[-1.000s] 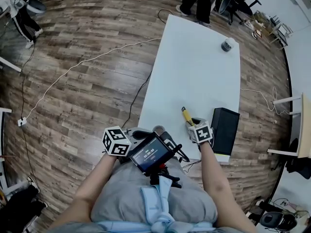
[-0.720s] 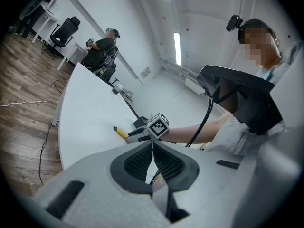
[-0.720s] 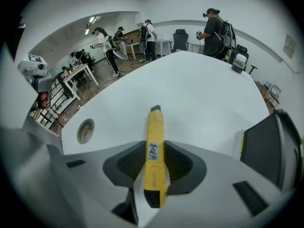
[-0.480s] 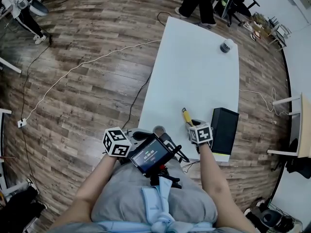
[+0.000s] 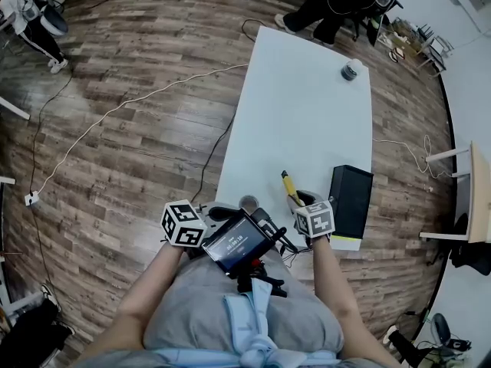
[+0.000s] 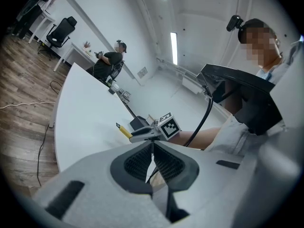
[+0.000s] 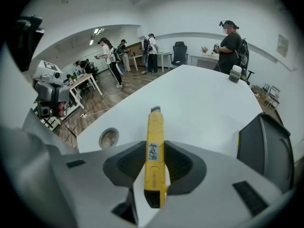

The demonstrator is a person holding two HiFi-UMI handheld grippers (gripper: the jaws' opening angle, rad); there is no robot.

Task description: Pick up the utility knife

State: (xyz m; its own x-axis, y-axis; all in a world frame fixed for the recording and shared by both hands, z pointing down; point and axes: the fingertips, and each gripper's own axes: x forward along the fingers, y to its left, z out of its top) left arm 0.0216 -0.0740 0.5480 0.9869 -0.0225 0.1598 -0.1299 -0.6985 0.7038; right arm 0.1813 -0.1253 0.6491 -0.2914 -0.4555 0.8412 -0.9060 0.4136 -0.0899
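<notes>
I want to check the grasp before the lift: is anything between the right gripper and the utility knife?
Nothing visible does. The right gripper has its jaws shut on the yellow utility knife, pads against both sides. The black box stands to its right, apart from it.

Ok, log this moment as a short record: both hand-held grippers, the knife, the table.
left hand-held gripper: shut, empty
right hand-held gripper: shut on the utility knife
utility knife: yellow, front end pointing away over the table
table: white; black box beside the right hand-held gripper, small container at far end
</notes>
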